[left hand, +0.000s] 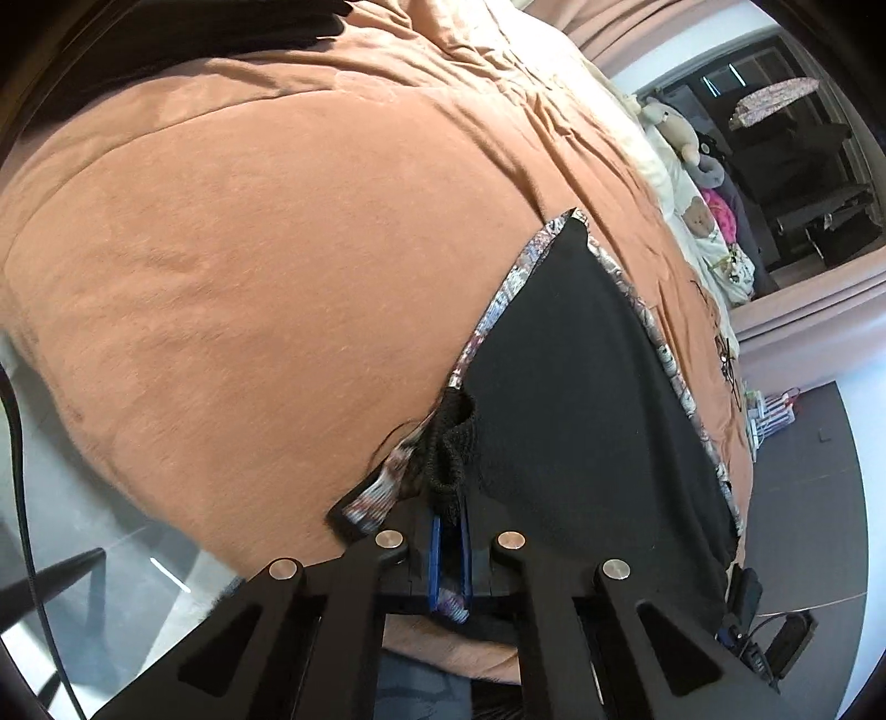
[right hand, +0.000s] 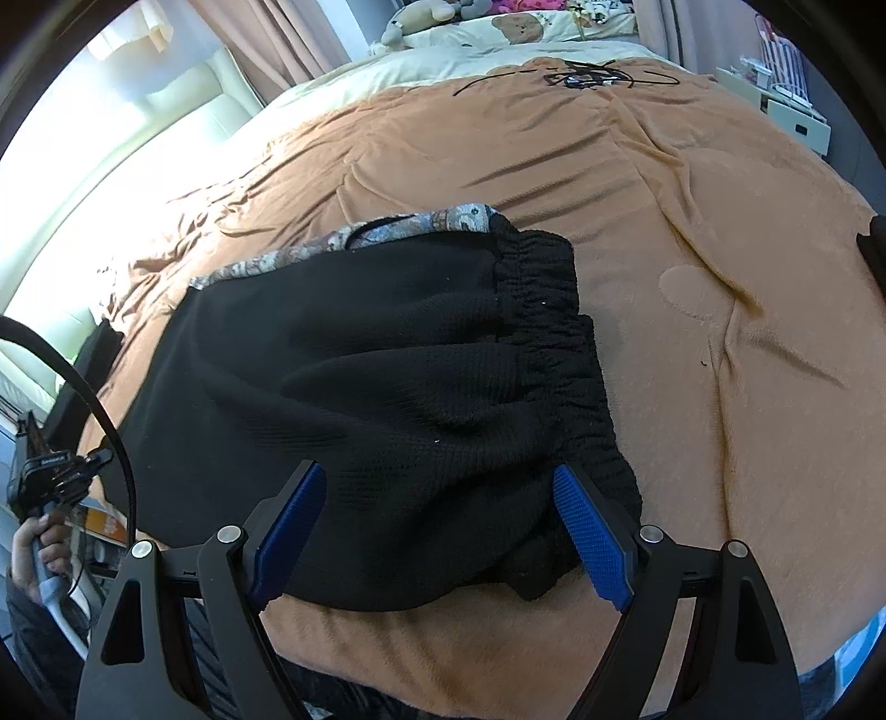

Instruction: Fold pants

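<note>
The black knitted pants, with a gathered elastic waistband and a patterned grey-and-brown printed lining along one edge, lie spread on the bed, on a tan fleece blanket. Your left gripper has its blue ribbed fingers pressed together on a bunched fold of the black ribbed knit at the pants' near edge, with a strip of the printed lining caught beside it. Your right gripper holds its fingers spread wide, one to each side of the near hem; the textured blue pads do not press on the cloth. Soft toys lie on cream bedding at the far end of the bed.
</note>
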The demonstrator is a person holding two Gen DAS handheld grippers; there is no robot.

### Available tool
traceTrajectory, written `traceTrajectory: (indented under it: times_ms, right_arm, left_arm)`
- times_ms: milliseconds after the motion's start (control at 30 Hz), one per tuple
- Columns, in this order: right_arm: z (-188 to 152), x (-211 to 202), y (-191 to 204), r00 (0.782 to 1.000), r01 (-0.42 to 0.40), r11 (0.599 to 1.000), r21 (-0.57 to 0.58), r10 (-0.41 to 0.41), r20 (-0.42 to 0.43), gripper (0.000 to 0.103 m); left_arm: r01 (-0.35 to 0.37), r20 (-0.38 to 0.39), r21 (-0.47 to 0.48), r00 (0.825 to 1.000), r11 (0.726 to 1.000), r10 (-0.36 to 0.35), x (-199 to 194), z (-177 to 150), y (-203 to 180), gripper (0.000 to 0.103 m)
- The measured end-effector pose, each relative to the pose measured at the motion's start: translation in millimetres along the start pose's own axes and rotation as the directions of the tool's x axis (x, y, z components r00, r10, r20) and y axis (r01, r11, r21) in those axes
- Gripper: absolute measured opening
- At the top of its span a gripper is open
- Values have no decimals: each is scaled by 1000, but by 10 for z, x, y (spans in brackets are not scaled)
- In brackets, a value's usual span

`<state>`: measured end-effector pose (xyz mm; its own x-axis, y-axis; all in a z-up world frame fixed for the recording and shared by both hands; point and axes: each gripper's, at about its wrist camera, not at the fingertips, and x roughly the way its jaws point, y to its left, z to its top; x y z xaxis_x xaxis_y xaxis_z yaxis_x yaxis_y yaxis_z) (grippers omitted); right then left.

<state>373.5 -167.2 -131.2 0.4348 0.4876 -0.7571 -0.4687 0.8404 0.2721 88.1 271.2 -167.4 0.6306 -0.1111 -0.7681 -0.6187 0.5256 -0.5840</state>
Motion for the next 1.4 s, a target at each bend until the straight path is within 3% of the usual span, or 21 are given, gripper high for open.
traceTrajectory:
  times_ms: [267,467,567,633,667,867,967,1400]
  right_arm:
    - [-16,97,86,996,77,997,-33,-78,-33,84]
    - [-39,-60,72,997,82,997,-10,-82,-9,84]
    - [-41,-204,49,997,72,997,3,-72,31,83]
    - [-40,-286,92,997,61,998,-5,-60,55,82]
    - [-39,-315,118,996,56,998,-13,-56,64,80]
    - [-40,-392,309,997,8,997,-75,-2,81,75]
    - [-45,-371,416,997,-14,995,-101,22,76,75]
    - [-24,-127,713,999,-52,991,-127,53,6,74]
  left_arm:
    - [-12,-3,9,1000,1000,12,-103,-105,86,4]
    - [-12,-17,34,1000,999,12,-162,-99,14,7]
    - [-13,-5,39,1000,999,13,-231,-103,22,27]
    - [11,2,29,1000,1000,-11,-253,-101,38,48]
    - [23,9,23,1000,999,-23,-268,-99,48,50]
    - [83,-19,-14,996,996,-83,-174,-131,83,50]
    - [80,-30,-21,996,997,-81,-86,-139,97,50]
    - [206,-6,-53,978,977,-206,10,-1,255,50]
